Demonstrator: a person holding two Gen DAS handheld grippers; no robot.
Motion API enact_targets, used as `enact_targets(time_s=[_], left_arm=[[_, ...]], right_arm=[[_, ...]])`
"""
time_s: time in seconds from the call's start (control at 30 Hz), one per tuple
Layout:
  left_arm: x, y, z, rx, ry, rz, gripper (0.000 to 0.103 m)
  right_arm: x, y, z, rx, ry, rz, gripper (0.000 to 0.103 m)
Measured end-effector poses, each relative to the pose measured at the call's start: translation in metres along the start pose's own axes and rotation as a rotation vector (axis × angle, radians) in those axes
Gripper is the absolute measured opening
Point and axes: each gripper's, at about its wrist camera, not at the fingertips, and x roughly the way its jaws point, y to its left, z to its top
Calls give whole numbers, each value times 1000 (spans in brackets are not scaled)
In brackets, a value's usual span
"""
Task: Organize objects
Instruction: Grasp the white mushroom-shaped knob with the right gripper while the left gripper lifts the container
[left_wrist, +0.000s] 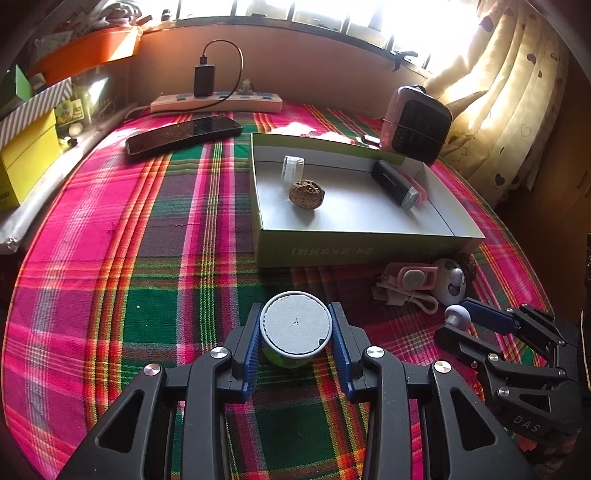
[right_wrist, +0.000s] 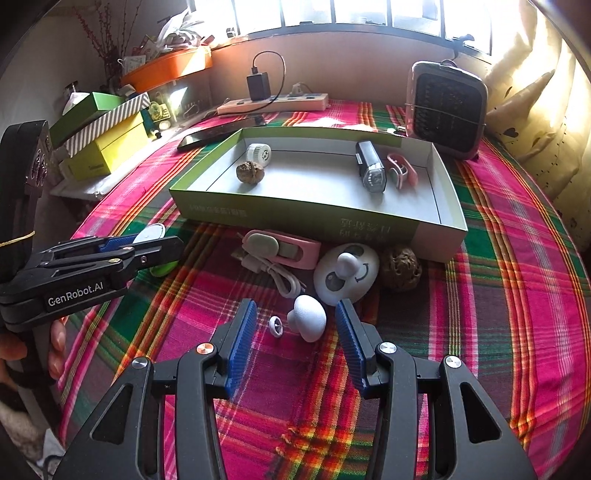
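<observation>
Plaid cloth covers the surface; my left claw (left_wrist: 295, 334) is clamped on a green jar (left_wrist: 294, 328), my right claw (right_wrist: 295, 325) spread around a white mushroom (right_wrist: 308, 317). Four items lie in the box (right_wrist: 436, 206); several wait along its near edge.

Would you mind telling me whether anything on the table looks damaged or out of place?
The grey lid of the green container held in the left hand-held gripper has a chip at its lower right edge. Several items still lie loose outside the tray: a pink clip, a white cable and a walnut.
</observation>
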Motion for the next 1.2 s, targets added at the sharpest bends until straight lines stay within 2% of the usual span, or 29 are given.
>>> enact_targets(time_s=[0.67, 1.2], left_arm=[[3, 3, 2, -2, 8, -5, 32], [4, 1, 1, 2, 7, 6, 32]], right_arm=[[8, 9, 0, -50, 25, -54, 46], [6, 5, 0, -43, 19, -60, 33]])
